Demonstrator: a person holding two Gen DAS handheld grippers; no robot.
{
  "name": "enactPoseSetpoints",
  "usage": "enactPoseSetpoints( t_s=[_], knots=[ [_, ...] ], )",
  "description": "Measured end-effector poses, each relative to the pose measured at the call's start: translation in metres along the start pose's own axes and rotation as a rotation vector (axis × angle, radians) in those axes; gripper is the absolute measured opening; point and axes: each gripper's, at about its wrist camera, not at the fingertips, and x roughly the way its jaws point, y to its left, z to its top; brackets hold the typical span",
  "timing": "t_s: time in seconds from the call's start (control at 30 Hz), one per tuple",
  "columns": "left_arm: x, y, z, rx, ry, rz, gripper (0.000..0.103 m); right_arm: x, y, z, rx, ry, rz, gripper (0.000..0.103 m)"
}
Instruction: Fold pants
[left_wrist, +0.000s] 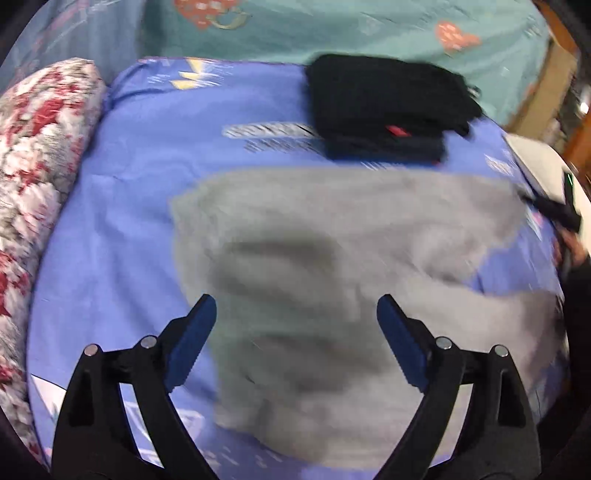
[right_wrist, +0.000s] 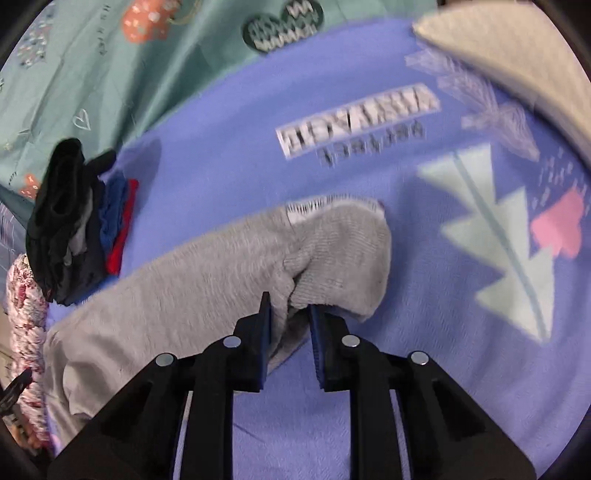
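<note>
Lying across the blue bedsheet (right_wrist: 236, 155), the grey pants (left_wrist: 332, 236) spread just in front of a stack of dark folded clothes (left_wrist: 388, 107). The right gripper (right_wrist: 288, 306) pinches the pants' ribbed cuff (right_wrist: 343, 254); the left gripper (left_wrist: 295, 306) hangs over the pants, jaws apart.

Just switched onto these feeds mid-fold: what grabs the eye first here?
The grey pants sprawl across the blue printed sheet, filling the middle of the left wrist view. The right gripper is shut on their ribbed cuff end, while the left gripper hangs open above the fabric. A dark stack of folded clothes sits at the sheet's far edge.
</note>
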Motion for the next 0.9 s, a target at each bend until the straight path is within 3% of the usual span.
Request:
enactPoseSetpoints(
  t_s=[0.1,0.2,0.3,0.37,0.43,0.5,0.6,0.73,0.87,0.9],
  knots=[
    [0.007,-0.038,-0.036,0.078,0.054,-0.053,0.09,-0.021,0.013,0.017,-0.075,-0.1,-0.071,0.017],
    [0.02,-0.053,-0.055,0.106,0.089,-0.052,0.09,-0.002,0.018,0.024,-0.122,-0.083,-0.167,0.016],
    [0.007,-0.029,-0.059,-0.021,0.07,-0.087,0.09,0.043,0.009,0.017,-0.141,0.017,-0.259,0.018],
    [-0.015,-0.004,-0.063,-0.116,0.037,-0.115,0.09,0.041,0.007,0.011,-0.158,-0.009,-0.273,0.02],
    [-0.036,0.03,-0.075,-0.236,0.015,-0.135,0.09,0.027,0.006,0.013,-0.131,-0.031,-0.297,0.036],
    [-0.048,0.057,-0.094,-0.352,0.016,-0.173,0.091,0.002,0.001,0.015,-0.086,-0.076,-0.332,0.073],
    [-0.041,0.07,-0.109,-0.418,0.034,-0.226,0.091,-0.062,-0.019,0.002,0.027,-0.182,-0.207,0.1],
    [-0.01,0.049,-0.119,-0.439,0.084,-0.338,0.091,-0.122,-0.028,-0.037,0.097,-0.157,-0.079,0.101],
    [0.031,0.034,-0.113,-0.483,0.115,-0.35,0.091,-0.164,-0.031,-0.097,0.068,-0.084,0.026,0.102],
    [0.033,0.036,-0.111,-0.509,0.078,-0.345,0.09,-0.17,-0.038,-0.111,0.086,-0.055,0.059,0.102]
  ],
)
